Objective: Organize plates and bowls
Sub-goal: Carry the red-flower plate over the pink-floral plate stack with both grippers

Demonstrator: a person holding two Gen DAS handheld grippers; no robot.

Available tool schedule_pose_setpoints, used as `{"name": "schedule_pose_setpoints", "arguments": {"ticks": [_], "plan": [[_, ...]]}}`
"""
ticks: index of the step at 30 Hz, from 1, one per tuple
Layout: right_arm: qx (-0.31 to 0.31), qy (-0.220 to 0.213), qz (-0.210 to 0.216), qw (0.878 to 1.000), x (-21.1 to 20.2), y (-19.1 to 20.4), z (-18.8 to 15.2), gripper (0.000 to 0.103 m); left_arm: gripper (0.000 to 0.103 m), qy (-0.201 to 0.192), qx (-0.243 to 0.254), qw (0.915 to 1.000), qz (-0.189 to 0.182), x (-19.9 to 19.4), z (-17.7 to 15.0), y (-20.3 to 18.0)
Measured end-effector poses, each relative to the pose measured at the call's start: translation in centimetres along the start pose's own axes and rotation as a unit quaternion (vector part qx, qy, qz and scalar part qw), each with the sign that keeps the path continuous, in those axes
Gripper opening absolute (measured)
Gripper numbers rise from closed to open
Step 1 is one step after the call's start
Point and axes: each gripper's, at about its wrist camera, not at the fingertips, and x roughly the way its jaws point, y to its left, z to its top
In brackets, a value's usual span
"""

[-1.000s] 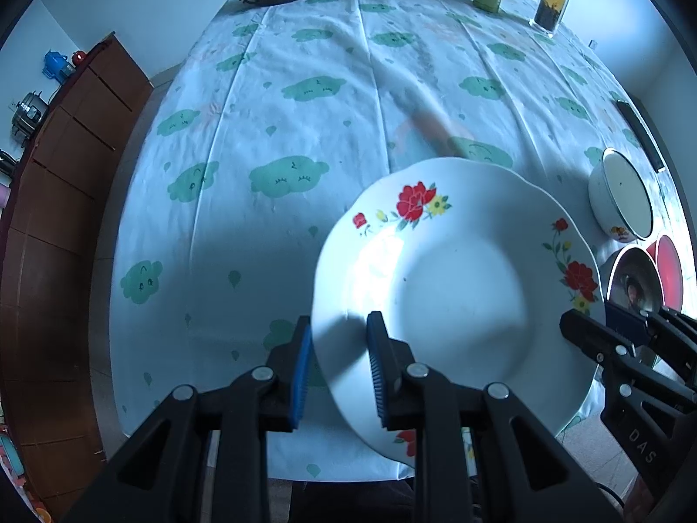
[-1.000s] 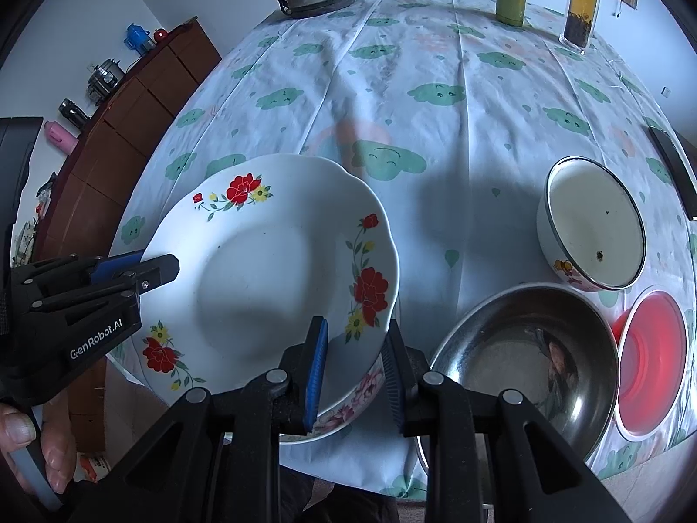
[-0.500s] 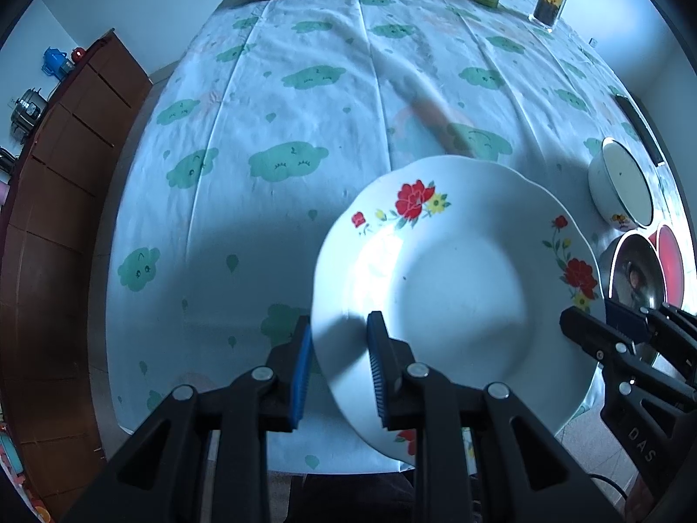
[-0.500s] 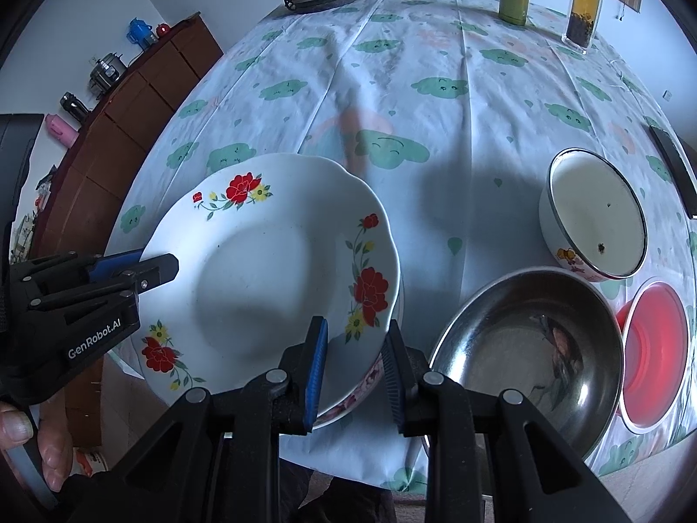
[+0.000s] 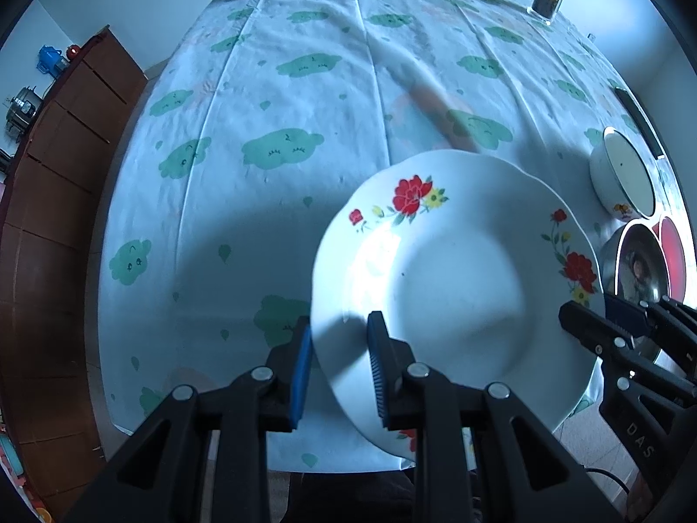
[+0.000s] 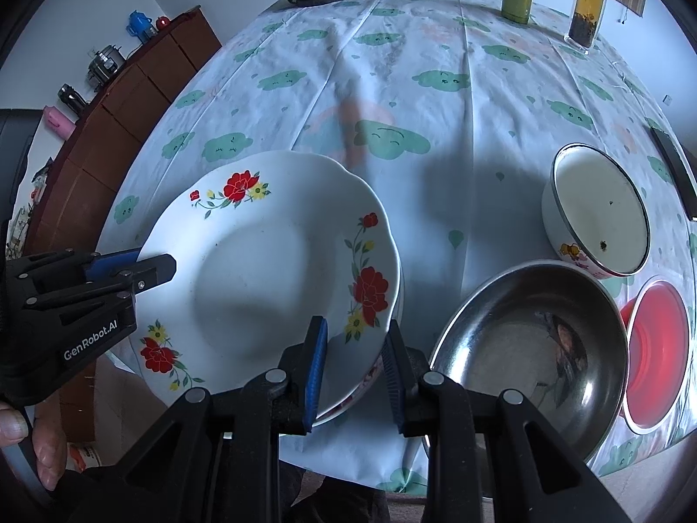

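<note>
1. Floral plate (image 5: 457,287) sits at the near edge of a table (image 5: 283,100) w/ cloud-print cloth, held from both sides.
2. Left gripper (image 5: 340,366) is clamped on its left rim; right gripper (image 6: 355,361) is clamped on its right rim, which seems to sit over a second plate's rim (image 6: 370,377).
3. Steel bowl (image 6: 531,348), white bowl (image 6: 597,213) & red bowl (image 6: 658,335) sit just right of it.
4. To do this well: keep both grips even & the plate level, lift straight, and stay clear of the steel bowl.
</note>
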Motion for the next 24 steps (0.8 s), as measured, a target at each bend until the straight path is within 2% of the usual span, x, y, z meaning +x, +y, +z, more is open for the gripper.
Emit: {"name": "schedule_pose_setpoints", "arguments": {"ticks": [24], "plan": [[-0.033, -0.008, -0.031, 0.999, 0.29, 0.90, -0.28, 0.028, 0.024, 0.017, 0.001, 0.9998, -0.011, 0.89, -0.25, 0.16]]}}
